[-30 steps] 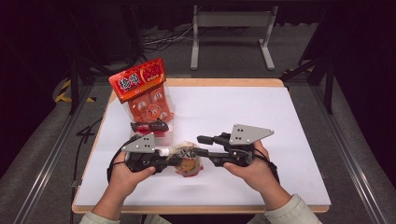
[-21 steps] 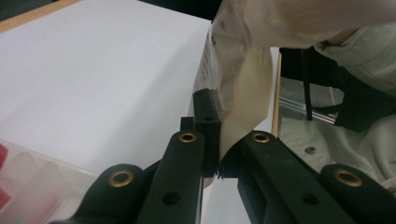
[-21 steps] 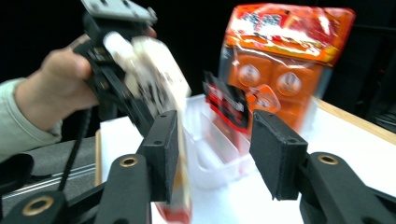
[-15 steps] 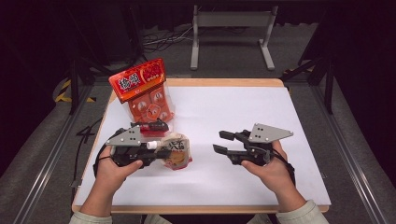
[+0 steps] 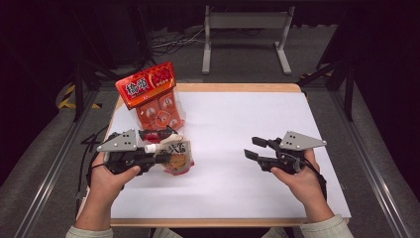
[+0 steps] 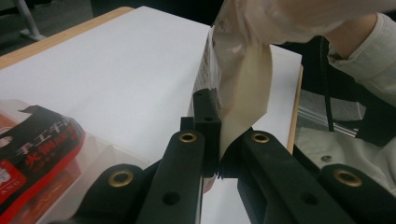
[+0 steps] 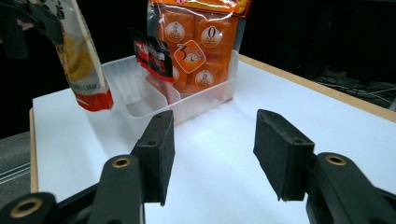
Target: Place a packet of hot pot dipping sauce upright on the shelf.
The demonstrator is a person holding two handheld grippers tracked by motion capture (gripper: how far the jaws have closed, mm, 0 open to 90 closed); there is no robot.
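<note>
A cream pouch with a red bottom edge [image 5: 177, 154] hangs just above the table at the left, tilted. My left gripper [image 5: 161, 154] is shut on its top edge. In the left gripper view both jaws [image 6: 218, 156] pinch the pale pouch [image 6: 243, 88]. My right gripper [image 5: 251, 147] is off to the right, well apart from the pouch. Its jaws have just been opening and stand open [image 7: 212, 144] with nothing between them. That view has the pouch [image 7: 84, 60] at upper left.
A clear plastic bin [image 7: 135, 100] stands at the table's left rear. It holds a tall orange-red snack bag [image 5: 151, 96] and a small dark red packet [image 5: 157, 134]. White table surface [image 5: 247, 114] stretches between the grippers. A sleeve [image 6: 364, 51] is near the left gripper.
The right gripper let go of the pouch, opened and drew away to the right. The left gripper lifted the pouch and carried it left, toward the bin.
</note>
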